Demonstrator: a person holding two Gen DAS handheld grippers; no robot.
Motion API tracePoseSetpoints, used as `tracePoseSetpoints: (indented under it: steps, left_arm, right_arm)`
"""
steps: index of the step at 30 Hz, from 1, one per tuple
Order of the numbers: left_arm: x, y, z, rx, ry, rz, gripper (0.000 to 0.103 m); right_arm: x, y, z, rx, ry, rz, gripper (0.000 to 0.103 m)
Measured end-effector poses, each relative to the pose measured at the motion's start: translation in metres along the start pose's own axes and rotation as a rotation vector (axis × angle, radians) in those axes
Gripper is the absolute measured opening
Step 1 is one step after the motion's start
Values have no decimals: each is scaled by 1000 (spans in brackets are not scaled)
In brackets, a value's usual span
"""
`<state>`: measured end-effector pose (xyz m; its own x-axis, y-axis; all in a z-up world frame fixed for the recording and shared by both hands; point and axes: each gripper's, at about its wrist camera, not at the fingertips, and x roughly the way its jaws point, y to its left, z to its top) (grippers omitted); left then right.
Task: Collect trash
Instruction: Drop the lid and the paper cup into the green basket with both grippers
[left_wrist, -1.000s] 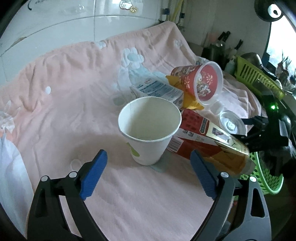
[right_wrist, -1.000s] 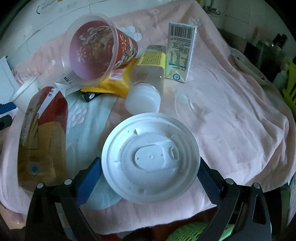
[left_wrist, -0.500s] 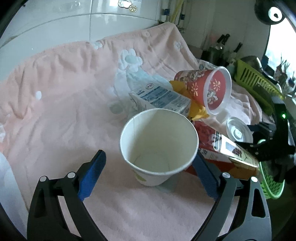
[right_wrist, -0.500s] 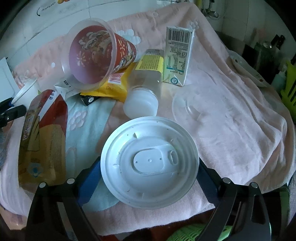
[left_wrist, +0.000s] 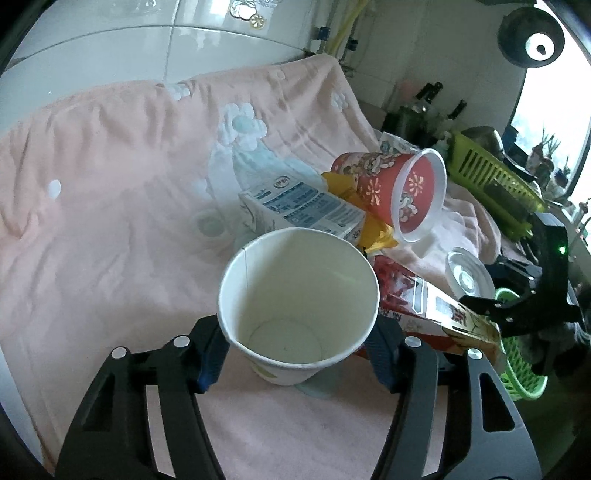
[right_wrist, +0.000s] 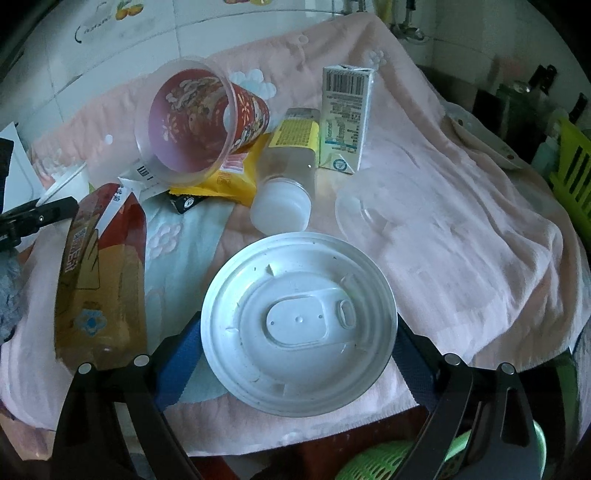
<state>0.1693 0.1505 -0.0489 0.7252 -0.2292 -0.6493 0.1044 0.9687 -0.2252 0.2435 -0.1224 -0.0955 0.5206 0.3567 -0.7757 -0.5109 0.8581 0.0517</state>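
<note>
While the white paper cup (left_wrist: 298, 302) stands upright and empty on the pink cloth (left_wrist: 110, 206) over the counter, the left gripper (left_wrist: 297, 350) is closing its blue fingers (left_wrist: 210, 350) on the cup's lower wall, one at each side and right against it. Across the heap of trash, the right gripper (right_wrist: 295, 354) grasps a round white plastic lid (right_wrist: 299, 325) by its rim, fingers (right_wrist: 177, 358) spread wide, with a tipped red printed cup (right_wrist: 199, 122), a milk carton (right_wrist: 345, 118) and a snack bag (right_wrist: 99, 273) lying beyond.

Matt white paper cup (left_wrist: 299, 306), soft pink fleecy cloth (left_wrist: 122, 206), glossy foil snack bag (right_wrist: 99, 280), smooth white plastic lid (right_wrist: 299, 328), glossy wall tiles (left_wrist: 110, 48).
</note>
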Motion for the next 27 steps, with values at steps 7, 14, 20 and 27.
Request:
tracePoseSetpoints:
  steps: [7, 14, 20, 27]
  left_arm:
    - [-27, -8, 0, 11, -54, 40, 62]
    - [-64, -25, 2, 35, -121, 36, 62]
    - [-87, -58, 0, 89, -158, -15, 62]
    - [-90, -107, -2, 153, -168, -110, 62]
  right_arm:
    - [-25, 3, -12, 27, -38, -4, 91]
    - [-58, 3, -31, 56, -79, -20, 91]
    - [-88, -9, -56, 111, -105, -54, 91]
    - [-117, -29, -100, 179, -99, -123, 91]
